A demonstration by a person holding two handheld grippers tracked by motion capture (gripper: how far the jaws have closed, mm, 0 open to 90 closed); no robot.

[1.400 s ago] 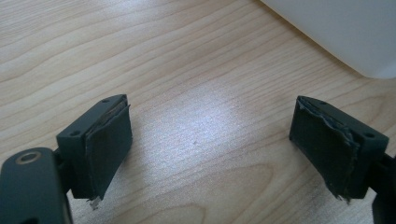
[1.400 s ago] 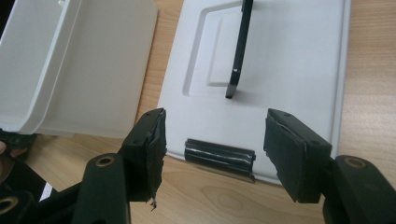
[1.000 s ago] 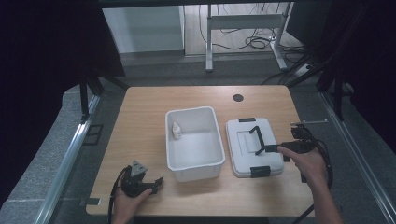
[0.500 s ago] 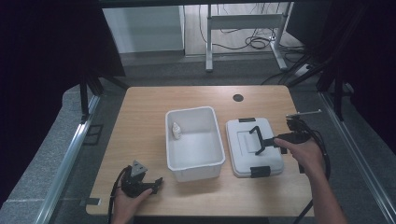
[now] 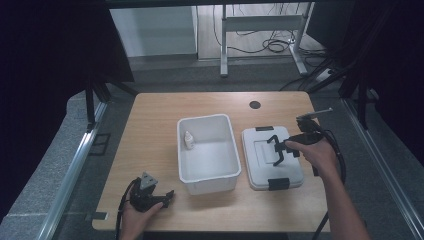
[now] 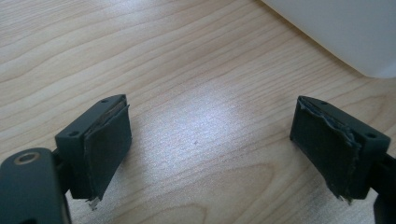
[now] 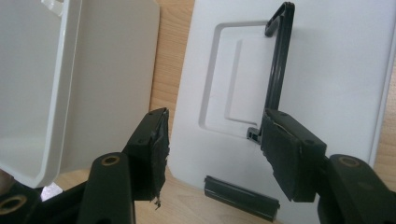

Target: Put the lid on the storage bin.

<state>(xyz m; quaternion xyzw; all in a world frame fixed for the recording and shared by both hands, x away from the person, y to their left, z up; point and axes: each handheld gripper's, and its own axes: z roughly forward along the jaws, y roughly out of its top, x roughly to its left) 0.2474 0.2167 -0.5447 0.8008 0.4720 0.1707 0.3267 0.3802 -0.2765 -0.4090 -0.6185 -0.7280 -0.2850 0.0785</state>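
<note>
Right gripper (image 5: 278,150) open wide, empty, over lid (image 5: 260,170) near table's right edge (image 5: 320,200); handle (image 7: 279,65) raised beside one jaw. Risk: off-centre pinch, handle slips, lid tilts. Left gripper (image 6: 210,149) open, empty, front-left corner.

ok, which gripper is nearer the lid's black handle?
Right. The right gripper is open over the lid, right at its handle; the left gripper sits open across the white bin.
</note>
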